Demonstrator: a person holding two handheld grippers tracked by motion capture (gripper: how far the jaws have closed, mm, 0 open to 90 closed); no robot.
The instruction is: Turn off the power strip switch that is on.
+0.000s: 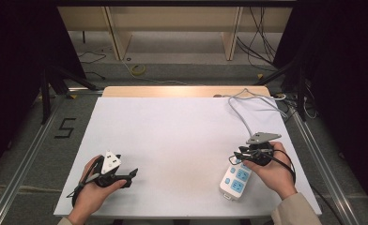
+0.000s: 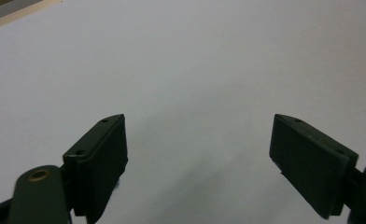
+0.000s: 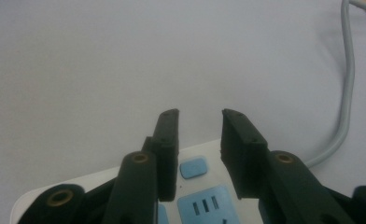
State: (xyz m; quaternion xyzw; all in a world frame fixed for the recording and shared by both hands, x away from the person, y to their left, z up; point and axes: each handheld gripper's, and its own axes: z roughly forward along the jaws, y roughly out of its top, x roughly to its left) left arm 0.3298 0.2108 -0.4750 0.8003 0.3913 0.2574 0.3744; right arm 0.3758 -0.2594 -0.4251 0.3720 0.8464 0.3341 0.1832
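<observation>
High view: the power strip (image 1: 235, 180) lies near the table's (image 1: 182, 136) front right corner, its cable (image 1: 242, 108) running to the far edge. The right gripper (image 1: 241, 153) hovers over its far end; the left gripper (image 1: 131, 176) rests near the front left corner, likely waiting.

Left gripper view: jaws wide apart, nothing between.

Right gripper view: jaws partly open above the strip's blue button (image 3: 193, 168), gripping nothing, seemingly lined up for it.

Grey floor left of the table (image 1: 27, 140): one black taped numeral "5" (image 1: 65, 127), near the metal rail.
White table surface, blue-and-white power strip: no readable lettering.
</observation>
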